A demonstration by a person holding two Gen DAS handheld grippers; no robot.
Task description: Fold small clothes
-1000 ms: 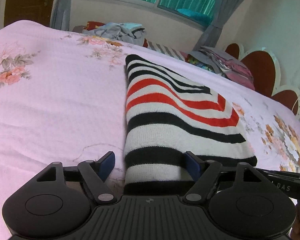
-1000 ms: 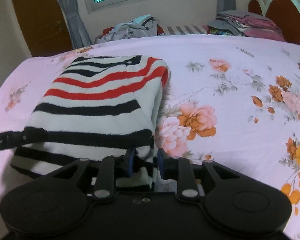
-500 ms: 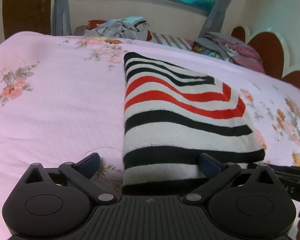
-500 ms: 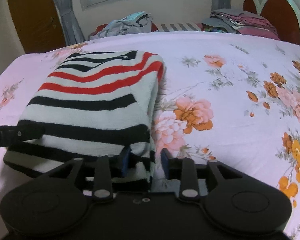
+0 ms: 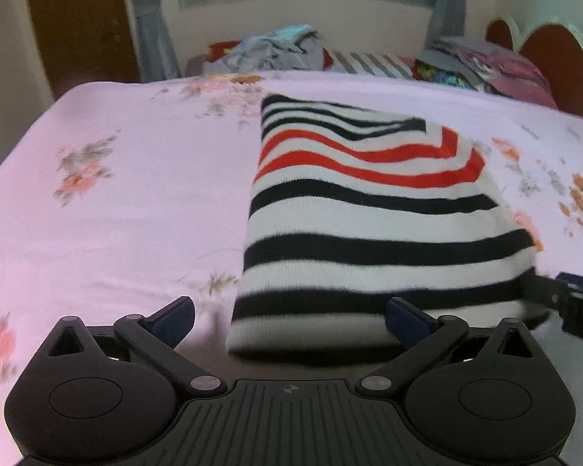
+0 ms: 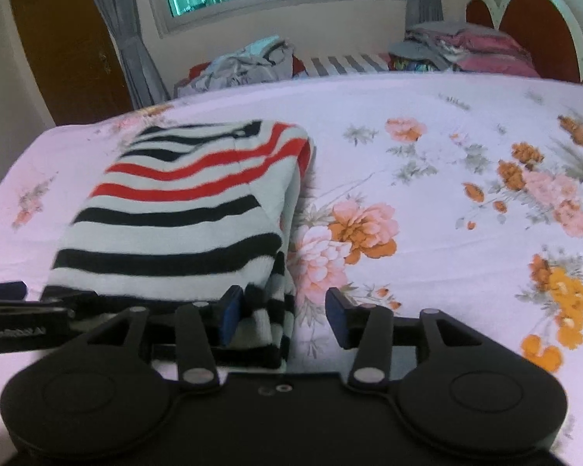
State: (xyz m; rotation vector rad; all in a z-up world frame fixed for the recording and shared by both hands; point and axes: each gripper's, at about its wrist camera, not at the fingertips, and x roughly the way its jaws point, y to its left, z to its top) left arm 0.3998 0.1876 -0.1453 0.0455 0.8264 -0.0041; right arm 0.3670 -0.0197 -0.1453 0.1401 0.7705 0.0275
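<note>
Both tools angle down at the bed's (image 5: 97, 213) near edge: left tool (image 5: 289, 320) spread wide, right tool (image 6: 281, 316) just opening off the folded striped sweater (image 6: 182, 225).

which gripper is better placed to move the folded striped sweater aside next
Right, probably. The right gripper, jaws just opening, has the striped sweater's near corner between its fingers. The left gripper is wide open, astride the near edge.
</note>
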